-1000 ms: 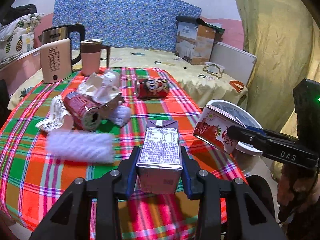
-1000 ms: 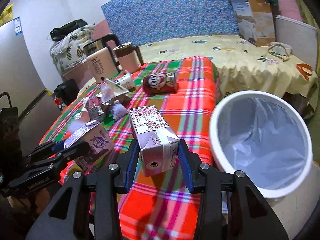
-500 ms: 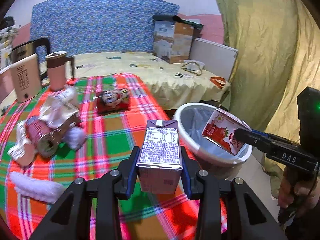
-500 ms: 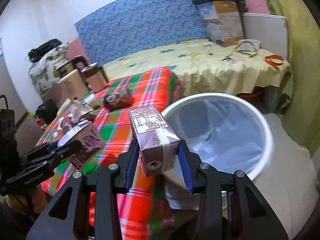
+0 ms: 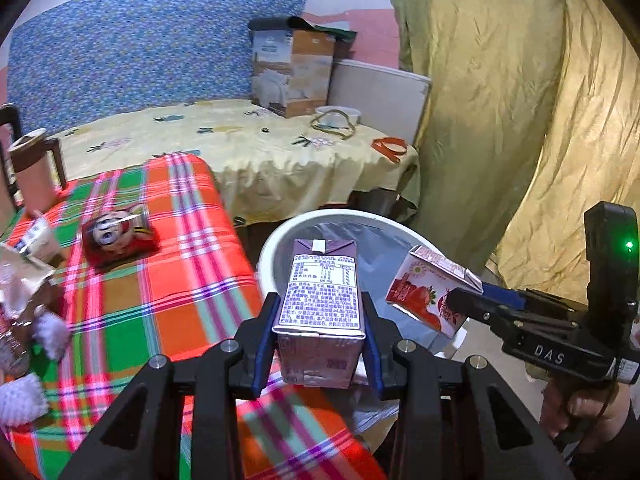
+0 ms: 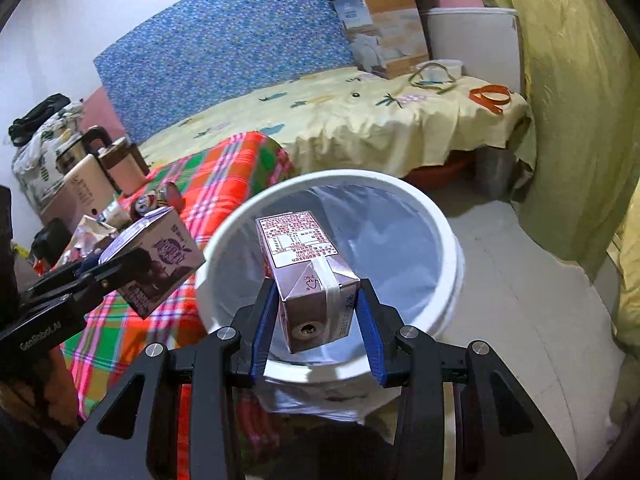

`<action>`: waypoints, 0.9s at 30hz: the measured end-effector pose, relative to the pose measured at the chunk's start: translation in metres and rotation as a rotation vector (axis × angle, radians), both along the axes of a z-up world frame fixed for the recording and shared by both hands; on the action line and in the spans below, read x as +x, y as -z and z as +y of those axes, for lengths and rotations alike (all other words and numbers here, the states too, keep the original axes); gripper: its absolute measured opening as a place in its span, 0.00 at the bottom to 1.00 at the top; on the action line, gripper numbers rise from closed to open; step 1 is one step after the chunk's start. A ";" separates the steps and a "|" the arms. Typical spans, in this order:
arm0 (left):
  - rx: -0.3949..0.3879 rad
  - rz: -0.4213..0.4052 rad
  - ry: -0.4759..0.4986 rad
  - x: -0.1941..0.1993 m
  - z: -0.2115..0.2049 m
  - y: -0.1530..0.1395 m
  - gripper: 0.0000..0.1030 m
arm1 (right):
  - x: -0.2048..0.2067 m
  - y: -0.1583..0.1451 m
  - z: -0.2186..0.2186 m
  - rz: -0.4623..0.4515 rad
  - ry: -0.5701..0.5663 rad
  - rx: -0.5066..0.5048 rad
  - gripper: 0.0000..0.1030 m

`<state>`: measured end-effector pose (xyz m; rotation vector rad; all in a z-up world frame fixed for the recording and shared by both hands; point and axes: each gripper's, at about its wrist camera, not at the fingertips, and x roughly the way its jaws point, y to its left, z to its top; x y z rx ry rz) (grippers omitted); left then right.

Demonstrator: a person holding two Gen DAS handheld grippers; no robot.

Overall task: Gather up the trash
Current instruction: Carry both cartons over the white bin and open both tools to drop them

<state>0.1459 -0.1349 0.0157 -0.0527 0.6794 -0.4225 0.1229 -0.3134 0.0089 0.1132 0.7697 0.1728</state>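
Observation:
My left gripper (image 5: pixel 318 344) is shut on a purple drink carton (image 5: pixel 320 312), held over the table's right edge beside the white lined trash bin (image 5: pixel 280 236). My right gripper (image 6: pixel 316 320) is shut on a strawberry drink carton (image 6: pixel 308 276), held over the near rim of the bin (image 6: pixel 452 248). The strawberry carton (image 5: pixel 428 292) also shows in the left wrist view above the bin, and the purple carton (image 6: pixel 156 256) shows in the right wrist view left of the bin. A red can (image 5: pixel 116 236) lies on the plaid tablecloth (image 5: pixel 180 280).
Crumpled wrappers and white tissue (image 5: pixel 24 396) lie at the table's left. A mug (image 5: pixel 32 168) and a kettle (image 6: pixel 76 152) stand at the back. A yellow-covered bed (image 5: pixel 248 148) with a cardboard box (image 5: pixel 292 72) is behind. A yellow curtain (image 5: pixel 520 120) hangs on the right.
Both grippers have swung right, away from the table's middle and toward the bin, each still holding its carton. The bin now fills the right wrist view.

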 end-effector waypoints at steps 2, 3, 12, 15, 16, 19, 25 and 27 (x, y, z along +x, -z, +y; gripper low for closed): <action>0.005 0.013 0.015 0.006 -0.008 0.004 0.38 | 0.002 0.001 -0.005 0.009 0.005 -0.001 0.40; 0.006 0.021 0.022 0.008 -0.011 0.006 0.38 | 0.002 0.003 -0.006 0.018 0.006 -0.003 0.41; 0.025 0.059 0.041 0.016 -0.028 0.017 0.41 | 0.007 0.010 -0.015 0.068 0.011 -0.012 0.41; 0.019 0.065 0.046 0.016 -0.030 0.018 0.48 | 0.006 0.009 -0.016 0.065 0.015 -0.012 0.41; 0.017 0.064 0.048 0.016 -0.030 0.018 0.49 | 0.006 0.009 -0.017 0.062 0.016 -0.011 0.41; 0.019 0.059 0.045 0.015 -0.029 0.018 0.49 | 0.004 0.006 -0.017 0.054 0.015 -0.008 0.41; 0.015 0.054 0.018 0.009 -0.025 0.015 0.49 | -0.001 0.001 -0.014 0.032 0.013 -0.002 0.41; 0.014 0.048 0.010 0.005 -0.022 0.014 0.49 | -0.004 -0.001 -0.013 0.024 0.009 0.001 0.41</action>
